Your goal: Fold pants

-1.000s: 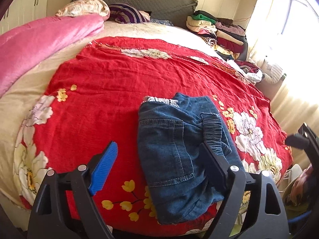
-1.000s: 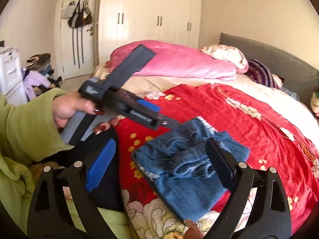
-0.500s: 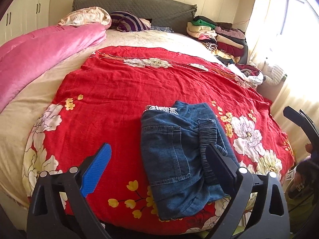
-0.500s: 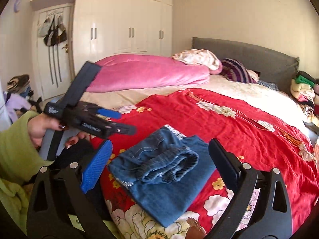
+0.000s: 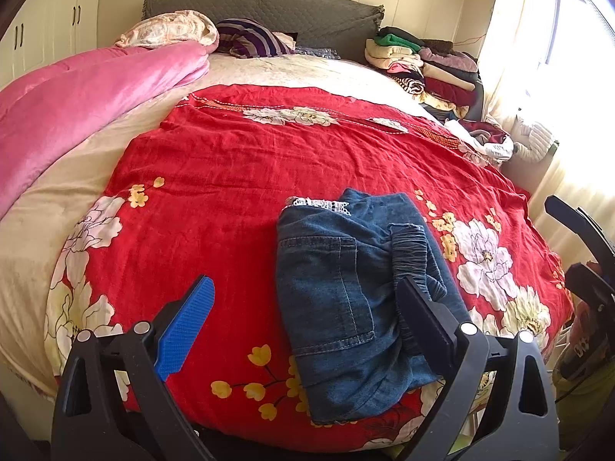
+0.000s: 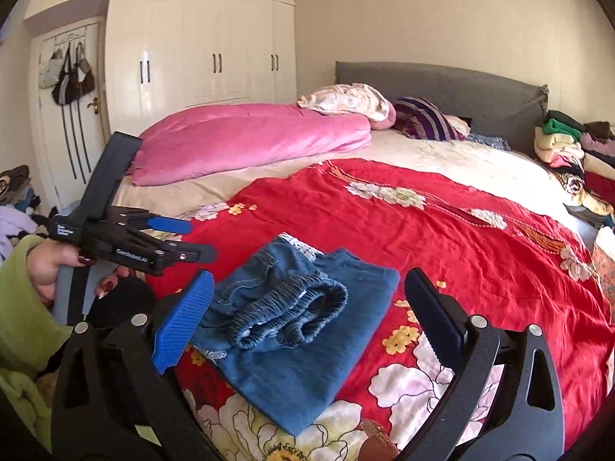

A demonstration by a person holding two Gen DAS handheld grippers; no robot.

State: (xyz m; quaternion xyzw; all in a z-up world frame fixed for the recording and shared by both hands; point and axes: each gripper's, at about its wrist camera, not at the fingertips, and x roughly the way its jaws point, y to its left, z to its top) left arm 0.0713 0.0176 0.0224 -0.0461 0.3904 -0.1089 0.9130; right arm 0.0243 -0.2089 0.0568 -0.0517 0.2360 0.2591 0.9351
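Observation:
Folded blue denim pants point(image 5: 346, 299) lie on the red flowered cover point(image 5: 238, 161) near the bed's front edge, elastic waistband point(image 5: 413, 246) on top at the right. My left gripper point(image 5: 304, 283) hovers over them, open, with nothing pinched between its fingers. In the right wrist view the pants point(image 6: 307, 345) sit just beyond my right gripper point(image 6: 309, 276), which is also open and holds nothing. A hand in a green sleeve point(image 6: 23, 307) holds the left gripper point(image 6: 200, 240) to the left of the pants, clear of the denim.
A pink quilt point(image 5: 77, 103) runs along the bed's left side, with pillows point(image 5: 250, 36) at the grey headboard. Stacked folded clothes point(image 5: 423, 65) sit at the far right corner by the curtain. White wardrobes point(image 6: 200, 46) and a door with hanging bags point(image 6: 71, 77) stand behind.
The left jaws spread wider and drew back a little from the pants. The right gripper swung to the right, bringing the headboard into view. The pants have not moved.

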